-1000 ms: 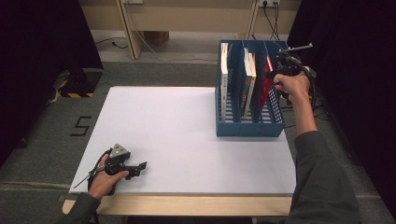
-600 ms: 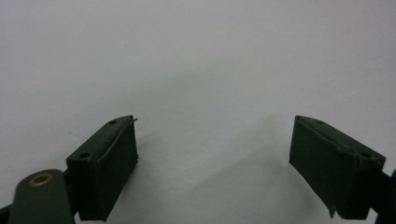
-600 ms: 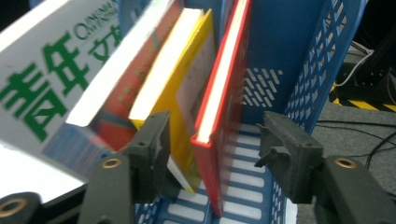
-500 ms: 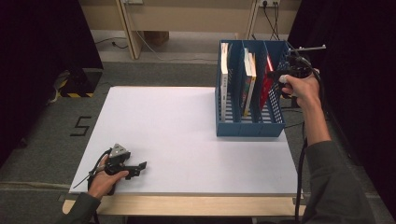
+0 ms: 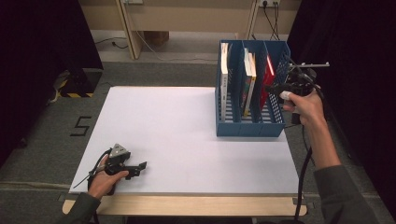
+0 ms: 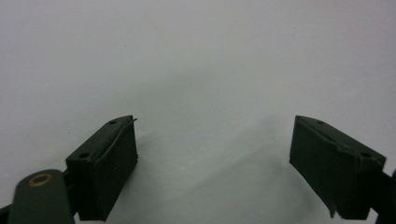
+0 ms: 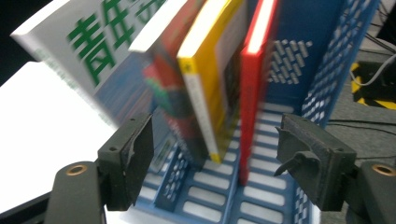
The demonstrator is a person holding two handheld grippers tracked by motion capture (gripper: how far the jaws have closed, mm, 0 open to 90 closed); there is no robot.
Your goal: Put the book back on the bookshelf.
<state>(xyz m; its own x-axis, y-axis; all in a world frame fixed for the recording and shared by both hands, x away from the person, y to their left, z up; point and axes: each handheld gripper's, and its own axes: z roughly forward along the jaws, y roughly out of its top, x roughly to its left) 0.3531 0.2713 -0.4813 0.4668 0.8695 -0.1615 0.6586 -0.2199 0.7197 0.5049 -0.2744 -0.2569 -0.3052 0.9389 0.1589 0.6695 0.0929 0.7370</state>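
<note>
1. Right gripper (image 5: pixel 280 88) in the upper right of the high view, just off the right wall of the blue file rack (image 5: pixel 275 112); jaws apart, having just been opening, nothing pressed between the pads.
2. Red book (image 5: pixel 267 79) upright in the rack's rightmost slot, leaning on the perforated side wall; long axis roughly vertical, top edge uppermost.
3. In the right gripper view: red book (image 7: pixel 254 79) dead centre between the two black jaws, farther off, untouched; yellow-edged book (image 7: pixel 205 79) just to its left in the frame, green-lettered white book (image 7: pixel 84 51) toward the upper left.
4. Key relation: red book straight ahead of the right gripper (image 7: pixel 215 158), spine line running top to bottom of the frame, jaws standing either side of its line.
5. Left gripper (image 5: pixel 140 167) in the lower left of the high view, resting on the white table (image 5: pixel 177 135), jaws wide apart and empty; well apart from the rack.
6. Nearer hand by far: the right one.
</note>
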